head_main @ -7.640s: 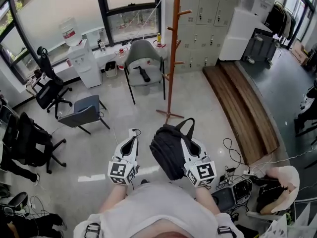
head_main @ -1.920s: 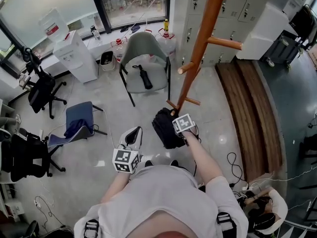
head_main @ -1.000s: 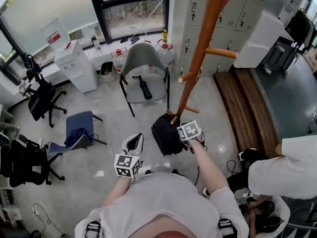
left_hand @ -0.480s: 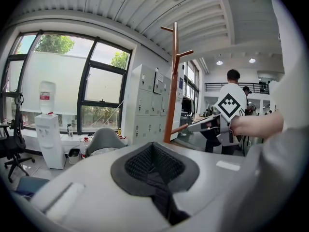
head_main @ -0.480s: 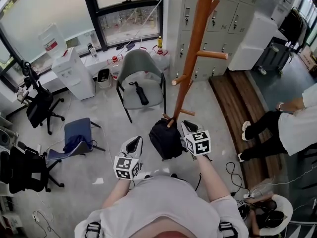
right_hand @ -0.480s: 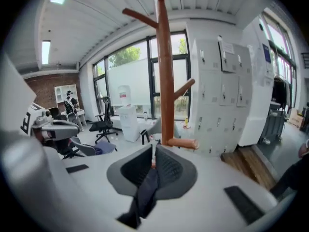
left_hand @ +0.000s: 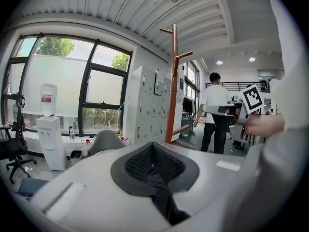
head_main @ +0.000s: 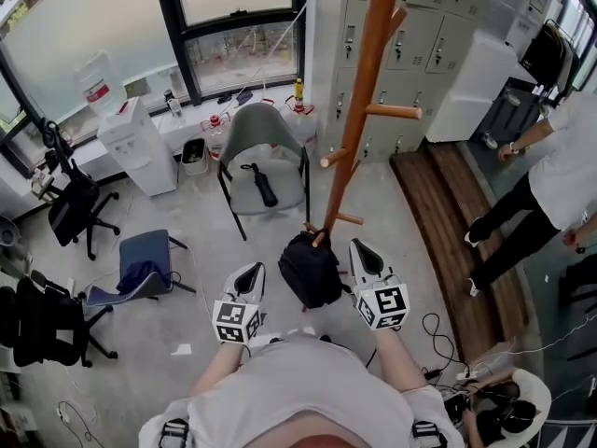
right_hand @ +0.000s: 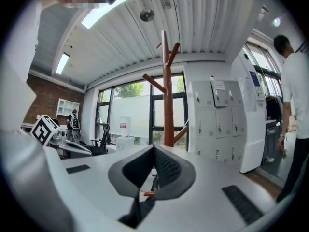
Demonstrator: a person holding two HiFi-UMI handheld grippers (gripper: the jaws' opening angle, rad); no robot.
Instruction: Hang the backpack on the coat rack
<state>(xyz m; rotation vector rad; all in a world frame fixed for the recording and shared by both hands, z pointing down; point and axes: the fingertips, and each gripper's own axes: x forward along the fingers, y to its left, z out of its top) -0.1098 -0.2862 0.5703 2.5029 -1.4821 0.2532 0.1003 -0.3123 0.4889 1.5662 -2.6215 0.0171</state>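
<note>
The black backpack (head_main: 310, 269) hangs by its top loop from a low peg of the brown wooden coat rack (head_main: 359, 91), just above the floor. My right gripper (head_main: 359, 246) is beside the backpack's right side, apart from it. Its jaws are closing fully together with nothing between them. My left gripper (head_main: 254, 270) is held to the left of the backpack, shut and empty. In the left gripper view the left gripper (left_hand: 153, 147) faces the coat rack (left_hand: 171, 86). The right gripper view shows the right gripper (right_hand: 154, 150) below the coat rack (right_hand: 167, 95).
A grey chair (head_main: 266, 147) with a black umbrella on it stands behind the rack. A water dispenser (head_main: 135, 138), a blue chair (head_main: 145, 255) and office chairs are at left. A person in a white shirt (head_main: 550, 175) walks on the wooden platform (head_main: 443, 203) at right. Cables (head_main: 438, 329) lie near my right side.
My right gripper opened off the backpack, pulled back from the peg, rose and shut again. The backpack stayed hanging on the low peg. A person walked in at the right.
</note>
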